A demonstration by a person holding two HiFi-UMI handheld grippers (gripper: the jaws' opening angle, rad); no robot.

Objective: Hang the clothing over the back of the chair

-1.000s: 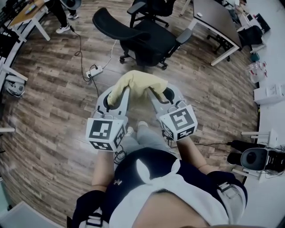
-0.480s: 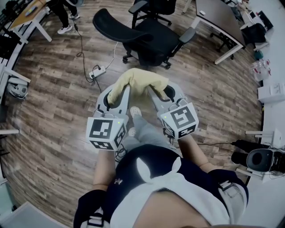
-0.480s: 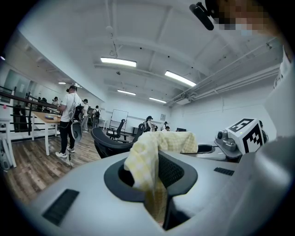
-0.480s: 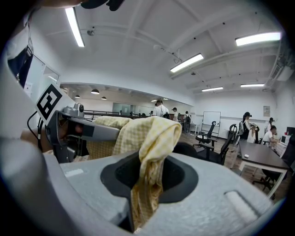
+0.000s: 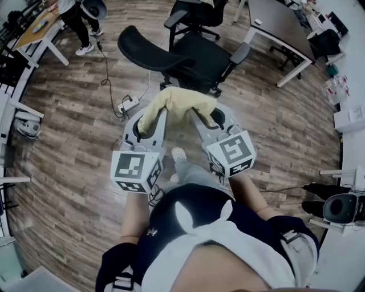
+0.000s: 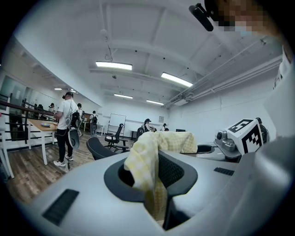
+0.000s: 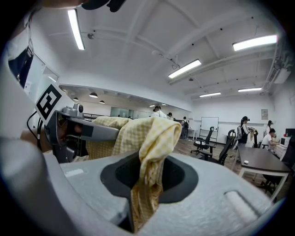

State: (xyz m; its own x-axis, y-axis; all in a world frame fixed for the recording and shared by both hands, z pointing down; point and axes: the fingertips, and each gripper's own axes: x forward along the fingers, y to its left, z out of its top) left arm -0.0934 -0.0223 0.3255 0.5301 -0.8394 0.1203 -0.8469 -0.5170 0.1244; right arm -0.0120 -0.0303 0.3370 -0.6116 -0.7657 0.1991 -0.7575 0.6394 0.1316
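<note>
A pale yellow checked piece of clothing (image 5: 178,102) stretches between my two grippers in front of the person's body. My left gripper (image 5: 150,121) is shut on its left end, where the cloth (image 6: 146,161) bunches out of the jaws. My right gripper (image 5: 203,118) is shut on the other end, and the fabric (image 7: 148,138) hangs folded from its jaws. A black office chair stands just beyond the cloth, its curved backrest (image 5: 146,43) to the left of its seat (image 5: 201,57). The same backrest (image 6: 98,148) shows low in the left gripper view. The cloth does not touch the chair.
A white power strip (image 5: 129,104) with a cable lies on the wood floor left of the chair. A second black chair (image 5: 197,11) and a dark desk (image 5: 278,23) stand behind. A person (image 5: 77,17) stands at the far left by a desk. Equipment (image 5: 342,208) sits at the right edge.
The person has stepped forward, so the chair now lies nearer to the grippers. Both grippers carried the cloth along and kept their grip.
</note>
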